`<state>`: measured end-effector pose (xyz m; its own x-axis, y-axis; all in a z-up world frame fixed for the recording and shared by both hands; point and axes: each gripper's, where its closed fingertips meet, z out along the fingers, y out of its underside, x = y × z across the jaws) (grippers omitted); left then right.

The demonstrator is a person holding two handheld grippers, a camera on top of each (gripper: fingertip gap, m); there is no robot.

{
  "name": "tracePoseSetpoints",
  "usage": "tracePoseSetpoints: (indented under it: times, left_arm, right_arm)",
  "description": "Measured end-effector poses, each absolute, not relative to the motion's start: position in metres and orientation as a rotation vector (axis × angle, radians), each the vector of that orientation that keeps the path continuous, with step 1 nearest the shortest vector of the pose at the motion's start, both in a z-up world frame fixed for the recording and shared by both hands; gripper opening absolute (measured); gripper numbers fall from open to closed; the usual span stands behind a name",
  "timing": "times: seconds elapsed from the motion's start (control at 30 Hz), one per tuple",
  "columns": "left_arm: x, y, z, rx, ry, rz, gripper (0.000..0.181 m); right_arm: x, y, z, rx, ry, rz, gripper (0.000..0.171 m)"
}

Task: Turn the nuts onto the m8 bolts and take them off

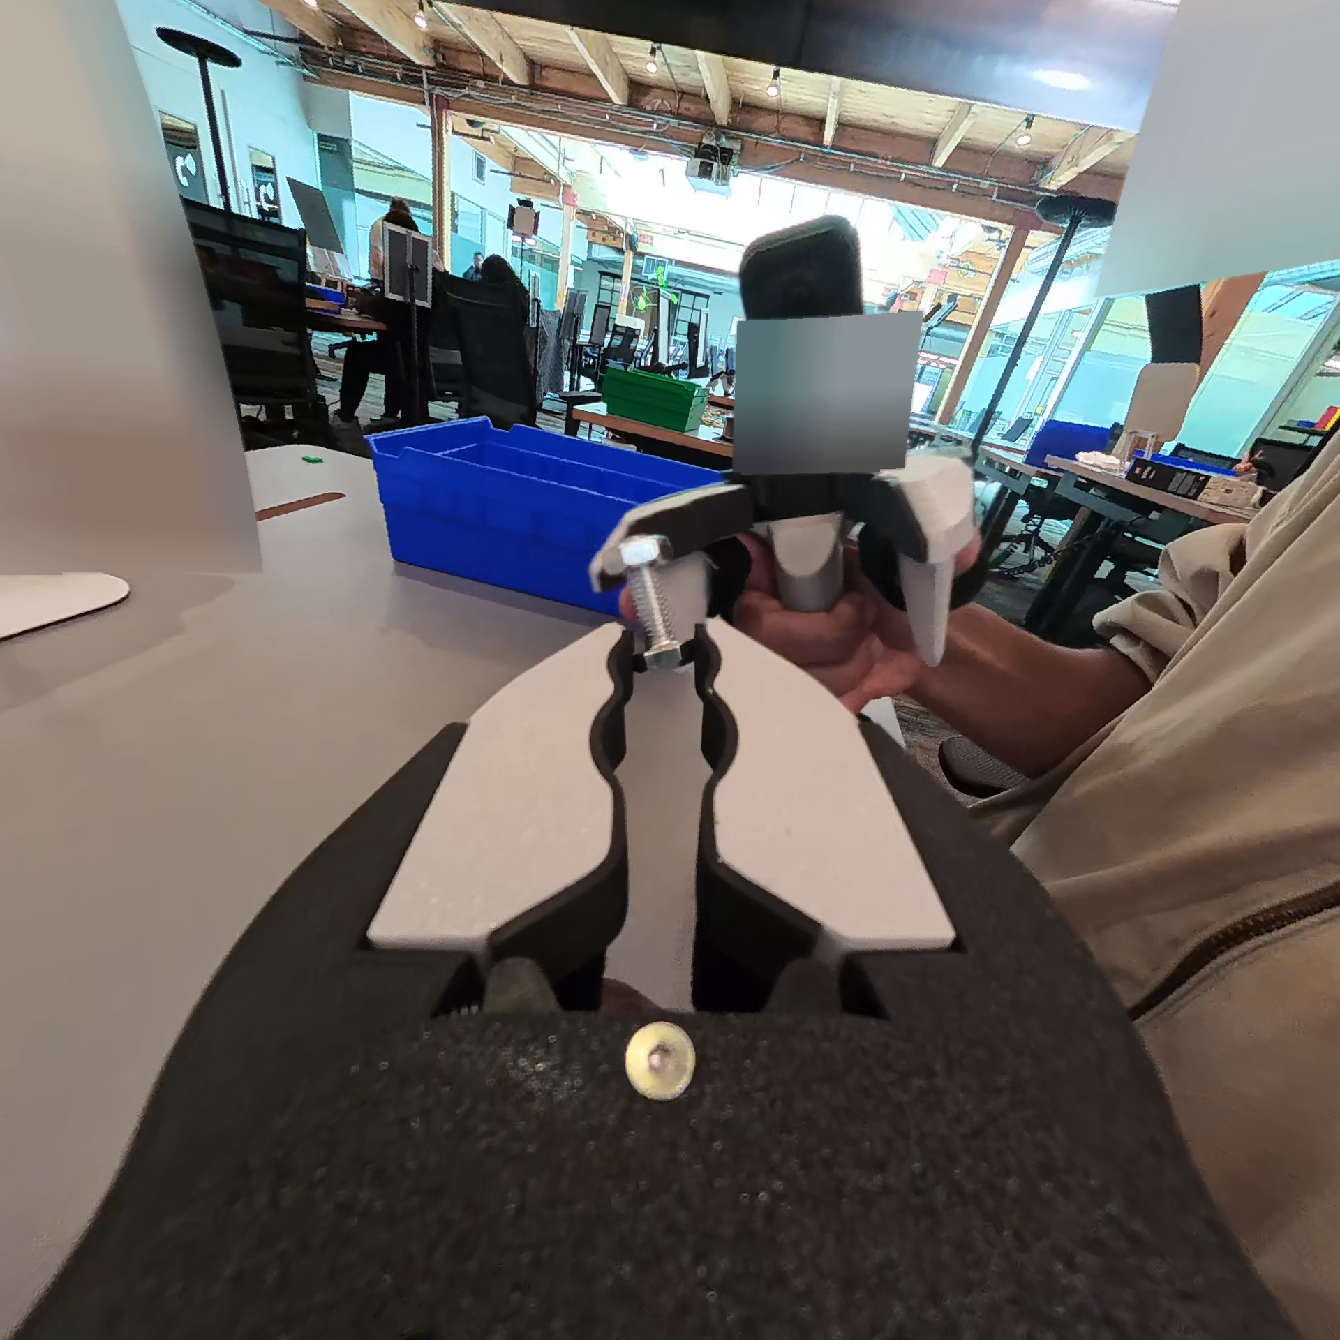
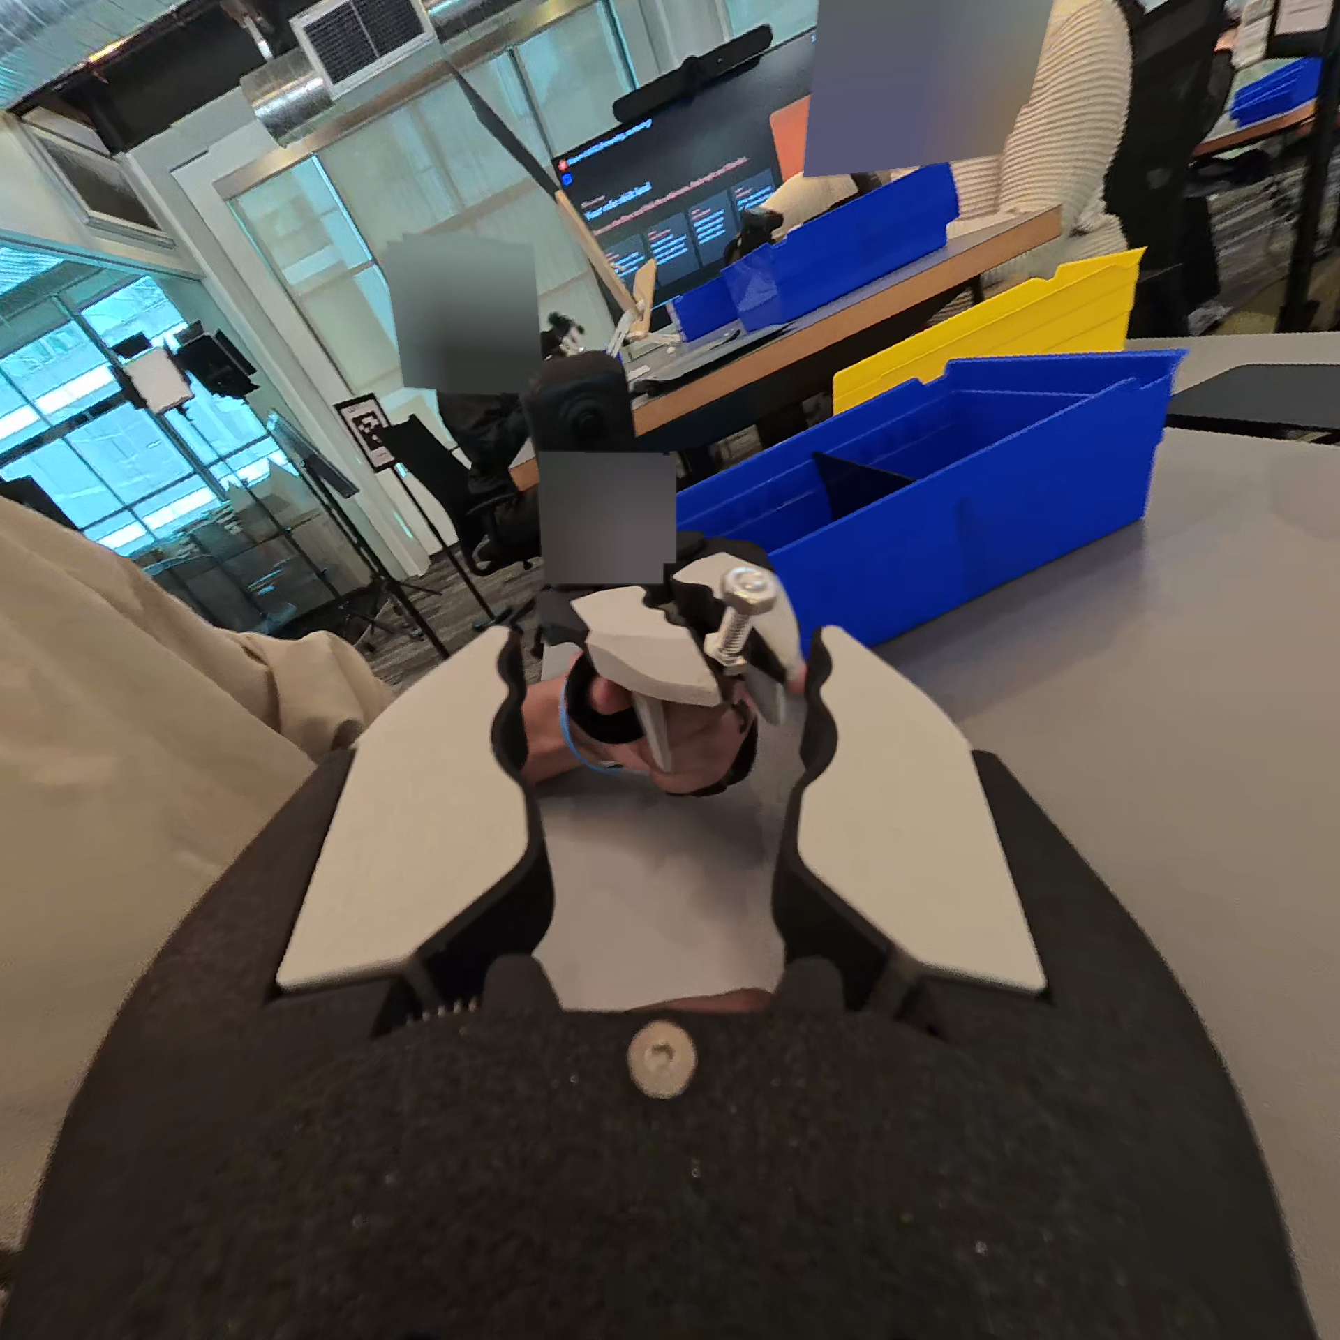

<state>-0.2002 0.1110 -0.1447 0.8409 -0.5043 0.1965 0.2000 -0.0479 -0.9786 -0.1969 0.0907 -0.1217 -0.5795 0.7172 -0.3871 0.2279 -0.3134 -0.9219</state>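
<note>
Jaws of the left gripper are clenched on a nut at the lower end of a bolt. Bolt stands tilted, head up, held off the desk between the two grippers. Right gripper jaws are spread wide, grasping nothing; in the left view the bolt head lies against one of its fingers. Blue bin sits on the desk beyond, far side. Yellow bin behind it.
</note>
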Motion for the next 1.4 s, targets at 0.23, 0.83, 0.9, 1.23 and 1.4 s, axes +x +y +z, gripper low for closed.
tracePoseSetpoints:
  times: [0.23, 0.83, 0.9, 1.23, 1.4]
  left_arm:
    - [-0.183, 0.111, -0.146, -1.517, 0.307, -0.627, 0.016]
    - [-0.210, 0.110, -0.141, -1.509, 0.227, -0.567, 0.016]
    - [-0.204, 0.108, -0.141, -1.505, 0.248, -0.599, 0.016]
    - [-0.190, 0.108, -0.143, -1.505, 0.281, -0.664, 0.016]
    - [-0.200, 0.109, -0.140, -1.501, 0.252, -0.635, 0.016]
  right_arm:
    - [-0.212, 0.074, -0.118, -1.163, -1.600, 2.045, 0.081]
    - [-0.197, 0.084, -0.113, -1.183, -1.551, 2.010, 0.079]
    - [-0.202, 0.088, -0.112, -1.203, -1.529, 2.039, 0.081]
    - [-0.212, 0.061, -0.109, -1.151, -1.592, 2.108, 0.085]
    - [-0.204, 0.068, -0.110, -1.171, -1.574, 2.089, 0.085]
